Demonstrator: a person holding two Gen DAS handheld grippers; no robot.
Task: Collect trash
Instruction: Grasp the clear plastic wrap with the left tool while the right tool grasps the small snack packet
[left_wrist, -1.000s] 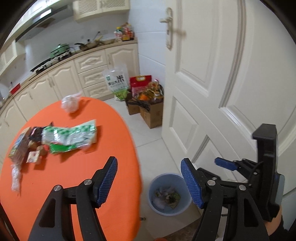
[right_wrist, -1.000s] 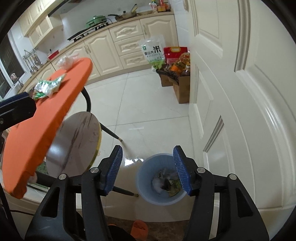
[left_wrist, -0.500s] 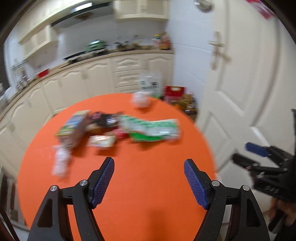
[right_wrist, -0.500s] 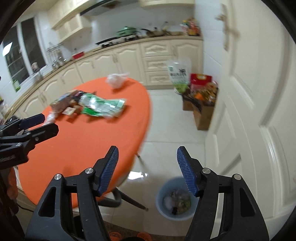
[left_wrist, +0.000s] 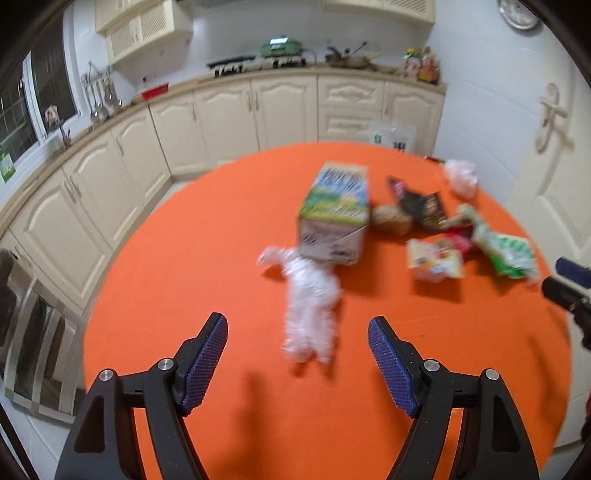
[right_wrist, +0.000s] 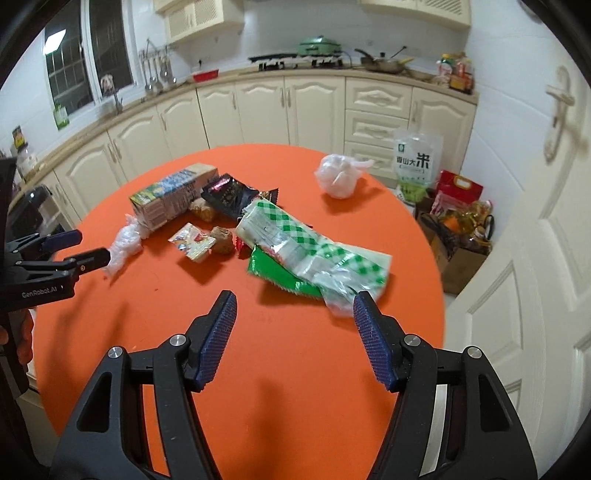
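Trash lies on a round orange table (left_wrist: 221, 258). A crumpled clear plastic wrap (left_wrist: 312, 306) lies just ahead of my open, empty left gripper (left_wrist: 297, 363). Beyond it are a milk carton (left_wrist: 336, 214), a dark snack bag (left_wrist: 421, 206), a small white packet (left_wrist: 436, 260) and a knotted white bag (left_wrist: 460, 175). My right gripper (right_wrist: 295, 343) is open and empty, just short of a green-and-white checked wrapper (right_wrist: 314, 251). The carton (right_wrist: 173, 195), the clear wrap (right_wrist: 123, 243) and the white bag (right_wrist: 338, 175) also show in the right wrist view.
Cream kitchen cabinets (right_wrist: 314, 107) with a stove run behind the table. A white door (right_wrist: 535, 221) stands at the right, with a rice bag (right_wrist: 415, 166) and boxes of groceries (right_wrist: 458, 229) on the floor beside it. The left gripper (right_wrist: 74, 254) shows at the left of the right wrist view.
Both grippers have swung from over the blue floor bin to over the table, now facing the trash. Both stayed open and empty.
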